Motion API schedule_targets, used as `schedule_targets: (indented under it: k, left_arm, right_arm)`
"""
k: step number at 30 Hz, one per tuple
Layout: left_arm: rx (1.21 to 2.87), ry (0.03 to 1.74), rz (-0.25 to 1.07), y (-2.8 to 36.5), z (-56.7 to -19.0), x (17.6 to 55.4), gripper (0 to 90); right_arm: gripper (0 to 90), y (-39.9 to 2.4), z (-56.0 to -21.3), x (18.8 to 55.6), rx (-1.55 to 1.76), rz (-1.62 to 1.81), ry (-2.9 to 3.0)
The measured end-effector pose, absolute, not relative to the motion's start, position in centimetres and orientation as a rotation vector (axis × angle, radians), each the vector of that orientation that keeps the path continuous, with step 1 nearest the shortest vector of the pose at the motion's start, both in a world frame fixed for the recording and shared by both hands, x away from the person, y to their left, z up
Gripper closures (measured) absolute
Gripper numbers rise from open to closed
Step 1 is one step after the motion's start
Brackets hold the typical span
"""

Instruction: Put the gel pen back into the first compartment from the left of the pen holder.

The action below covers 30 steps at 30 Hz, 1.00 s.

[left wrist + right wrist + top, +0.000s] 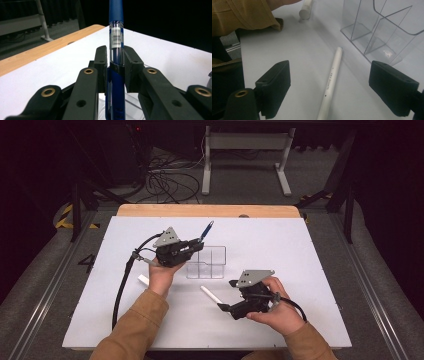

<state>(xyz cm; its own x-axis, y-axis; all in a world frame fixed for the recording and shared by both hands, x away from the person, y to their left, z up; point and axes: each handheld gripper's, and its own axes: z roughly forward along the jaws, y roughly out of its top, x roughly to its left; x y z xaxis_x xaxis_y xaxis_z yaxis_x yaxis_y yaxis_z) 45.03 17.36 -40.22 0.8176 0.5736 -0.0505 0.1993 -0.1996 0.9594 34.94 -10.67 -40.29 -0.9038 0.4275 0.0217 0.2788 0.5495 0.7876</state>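
Note:
My left gripper (pixel 199 245) (pixel 115 57) is shut on a blue pen (pixel 206 231) (pixel 116 30), which sticks up and forward past the jaws, above a clear plastic organizer (pixel 206 262) (pixel 382 30) with several compartments. Near the table's front, my right gripper (pixel 227 295) (pixel 334 83) is open, its jaws wide apart on either side of a white pen (pixel 211 294) (pixel 332 75) lying on the table without touching it. A second white pen (pixel 143 279) (pixel 306 10) lies beside the left forearm.
The white tabletop (pixel 300 250) has a wooden strip (pixel 210 210) along its far edge. The left sleeve (pixel 244 15) lies close to the second white pen. Cables and a desk frame (pixel 245 155) sit on the floor beyond the table.

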Motion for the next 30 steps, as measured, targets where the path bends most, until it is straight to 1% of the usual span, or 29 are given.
schedule_targets:
  k: [16,18,19,20,22,23,26,30]
  left_arm:
    - [1.806,0.619,0.372,17.8,-40.5,44.5,75.5]
    - [1.808,0.615,0.369,17.8,-40.5,44.5,74.2]
    - [1.804,0.619,0.364,17.9,-40.5,44.5,70.4]
    - [1.797,0.62,0.359,17.9,-40.4,44.5,64.6]
    - [1.772,0.651,0.359,18.2,-40.0,44.4,43.6]
    - [1.757,0.661,0.358,18.4,-39.7,44.3,36.4]
    - [1.764,0.666,0.376,19.1,-38.7,43.4,27.9]
    - [1.809,0.647,0.4,19.7,-37.4,41.7,19.0]
  right_arm:
    - [17.7,-10.5,-40.5,34.9,0.593,1.273,2.619]
    - [17.7,-10.5,-40.5,34.9,0.592,1.273,2.62]
    - [17.6,-10.5,-40.5,34.9,0.592,1.273,2.62]
    - [17.6,-10.5,-40.5,34.9,0.592,1.272,2.619]
    - [17.5,-10.5,-40.4,34.9,0.595,1.274,2.618]
    - [17.4,-10.6,-40.4,34.9,0.597,1.276,2.616]
    - [17.4,-10.7,-40.3,34.9,0.6,1.277,2.609]
    - [17.4,-10.9,-40.2,35.0,0.613,1.278,2.595]
